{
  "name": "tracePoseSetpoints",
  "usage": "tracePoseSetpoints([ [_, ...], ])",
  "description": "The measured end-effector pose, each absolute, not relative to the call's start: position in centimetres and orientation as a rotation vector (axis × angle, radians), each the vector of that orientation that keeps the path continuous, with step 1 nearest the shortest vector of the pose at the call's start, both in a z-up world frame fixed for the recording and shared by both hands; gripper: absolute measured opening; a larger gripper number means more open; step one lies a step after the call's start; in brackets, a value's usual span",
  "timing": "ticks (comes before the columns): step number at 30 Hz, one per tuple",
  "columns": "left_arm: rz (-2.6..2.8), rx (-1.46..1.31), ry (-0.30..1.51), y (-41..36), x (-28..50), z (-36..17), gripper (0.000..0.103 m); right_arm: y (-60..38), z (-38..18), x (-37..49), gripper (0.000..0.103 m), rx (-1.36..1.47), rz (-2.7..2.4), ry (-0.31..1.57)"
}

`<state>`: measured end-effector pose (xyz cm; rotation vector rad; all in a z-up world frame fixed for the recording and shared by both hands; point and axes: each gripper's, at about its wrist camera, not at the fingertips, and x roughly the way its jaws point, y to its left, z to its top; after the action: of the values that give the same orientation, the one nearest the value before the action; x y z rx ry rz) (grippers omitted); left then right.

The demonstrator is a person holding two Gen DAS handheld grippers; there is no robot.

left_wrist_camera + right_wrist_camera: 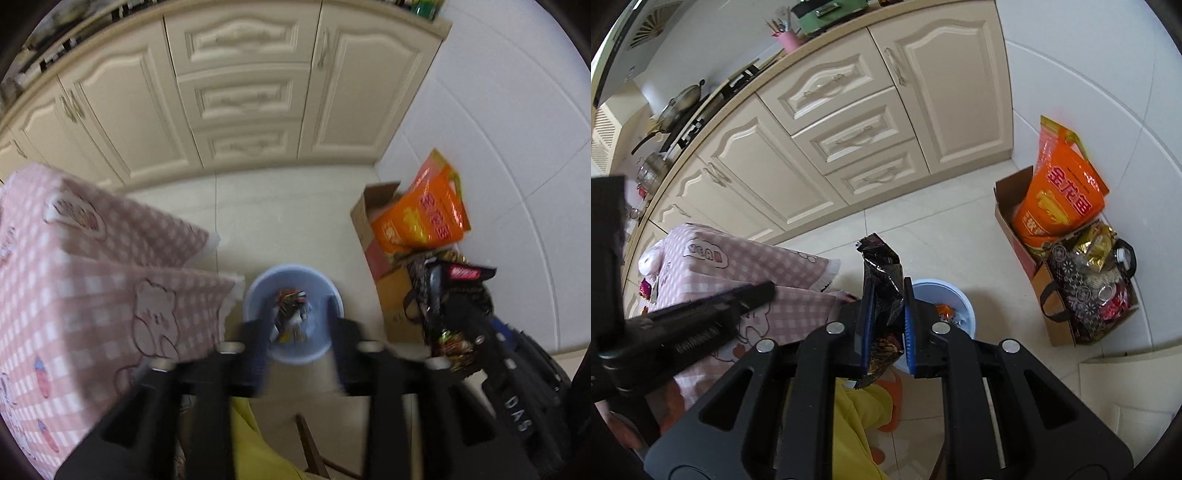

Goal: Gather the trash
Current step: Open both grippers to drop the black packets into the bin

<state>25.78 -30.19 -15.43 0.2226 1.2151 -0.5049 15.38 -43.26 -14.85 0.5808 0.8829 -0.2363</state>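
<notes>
A light blue trash bin (291,284) stands on the tiled floor beside the table, with several wrappers (291,314) inside. My left gripper (297,328) hangs open and empty right above the bin. My right gripper (888,314) is shut on a black crumpled snack wrapper (881,273), held above and just left of the bin (956,299). The left gripper also shows in the right wrist view (753,293), over the table's corner.
A table with a pink checked cloth (92,288) is at the left, with a few small items on it (646,266). A cardboard box (1027,229) with an orange bag (1060,192) and a bag of packets (1086,288) stand by the white wall. Cream cabinets (240,92) are behind.
</notes>
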Motion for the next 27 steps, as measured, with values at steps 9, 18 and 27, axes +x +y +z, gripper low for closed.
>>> tracePoseSetpoints([
  [9, -0.448, 0.251, 1.202, -27.3, 25.9, -16.3, 0.034, -42.0, -16.9, 18.0, 0.020, 0.639, -0.186, 0.973],
  [18, -0.419, 0.233, 1.196, -24.9, 26.0, -16.0, 0.035, -41.7, -15.6, 18.5, 0.059, 0.628, -0.242, 0.938],
  [27, -0.433, 0.193, 1.166, -23.3, 25.1, -14.6, 0.035, -39.4, -14.6, 17.3, 0.059, 0.589, -0.234, 0.937],
])
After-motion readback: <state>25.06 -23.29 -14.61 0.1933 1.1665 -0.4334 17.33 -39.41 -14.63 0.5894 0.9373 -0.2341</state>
